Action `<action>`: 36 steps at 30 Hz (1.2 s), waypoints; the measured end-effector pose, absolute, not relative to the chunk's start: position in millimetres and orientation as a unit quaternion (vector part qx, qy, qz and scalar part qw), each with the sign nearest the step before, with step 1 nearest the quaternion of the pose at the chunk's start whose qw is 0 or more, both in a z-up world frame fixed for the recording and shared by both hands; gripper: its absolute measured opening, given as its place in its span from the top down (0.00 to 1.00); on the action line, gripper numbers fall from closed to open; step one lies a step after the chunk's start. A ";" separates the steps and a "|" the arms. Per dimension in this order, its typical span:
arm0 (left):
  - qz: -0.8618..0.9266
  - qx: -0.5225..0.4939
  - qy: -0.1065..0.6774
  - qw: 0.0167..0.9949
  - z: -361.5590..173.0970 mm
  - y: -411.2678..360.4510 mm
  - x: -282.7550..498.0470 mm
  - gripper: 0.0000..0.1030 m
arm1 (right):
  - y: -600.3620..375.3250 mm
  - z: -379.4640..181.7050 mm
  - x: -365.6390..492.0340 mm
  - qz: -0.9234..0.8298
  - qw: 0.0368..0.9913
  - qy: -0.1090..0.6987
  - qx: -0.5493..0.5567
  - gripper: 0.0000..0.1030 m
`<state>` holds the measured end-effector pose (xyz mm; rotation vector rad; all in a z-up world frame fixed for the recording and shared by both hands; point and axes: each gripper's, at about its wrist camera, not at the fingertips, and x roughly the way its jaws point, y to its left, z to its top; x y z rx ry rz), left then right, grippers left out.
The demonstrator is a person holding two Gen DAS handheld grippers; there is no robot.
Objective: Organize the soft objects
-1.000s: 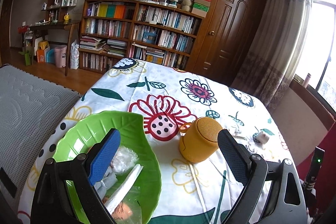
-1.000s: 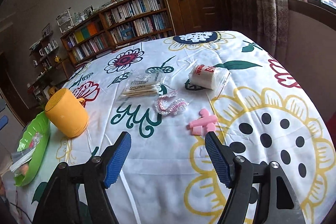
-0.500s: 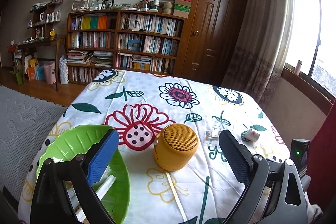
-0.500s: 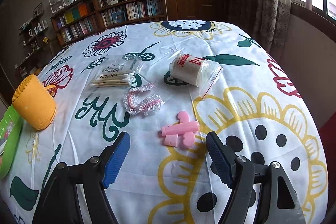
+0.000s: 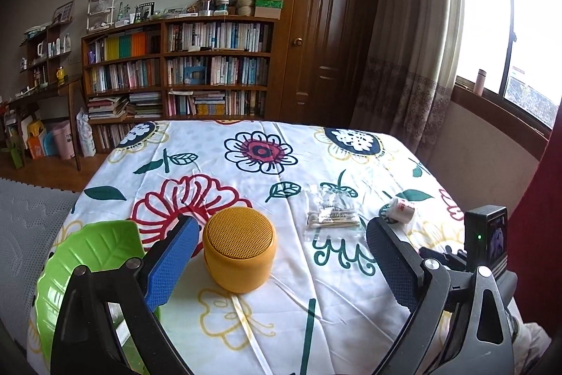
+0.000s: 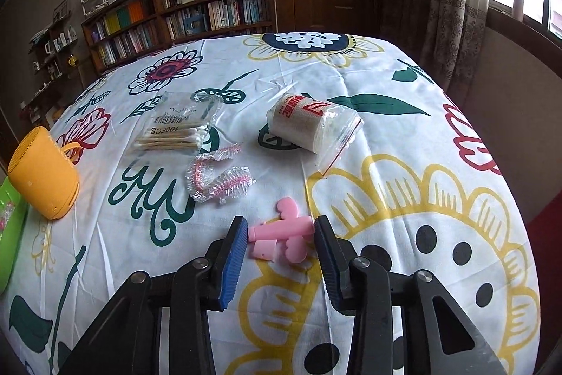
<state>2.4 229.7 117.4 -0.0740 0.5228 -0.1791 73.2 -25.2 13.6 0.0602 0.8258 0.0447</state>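
Right tool [image 6: 279,250] lowered around the small pink soft plastic pieces [image 6: 281,234]; left tool [image 5: 277,264] held wide above the table.

Compared with 0.5 s earlier, the right tool's 2 blue pads now flank the pink pieces closely, narrower but apparently not gripping; the left view has swung right off the green leaf-shaped plastic plate [image 5: 87,248]. Only the right view shows the pink pieces and the crinkled clear-and-pink wrapper [image 6: 219,178]; both show the yellow cylindrical speaker [image 5: 239,252] and bagged cotton swabs [image 6: 175,132] on the floral-cloth table [image 6: 404,136].
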 end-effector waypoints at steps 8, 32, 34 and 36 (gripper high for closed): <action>-0.102 -0.010 0.270 0.957 110.0 205.9 10.3 0.06 | -28.4 13.9 71.1 0.025 0.916 0.398 0.041 0.60; -0.147 0.115 0.316 0.930 54.8 117.3 65.8 0.06 | -57.5 21.8 59.6 0.005 0.924 0.371 0.095 0.60; -0.153 0.116 0.323 0.927 49.1 112.7 72.0 0.07 | -62.0 21.8 59.8 0.001 0.923 0.370 0.104 0.60; -0.161 0.116 0.330 0.923 43.6 108.2 77.6 0.08 | -65.7 21.6 60.1 -0.001 0.922 0.369 0.112 0.60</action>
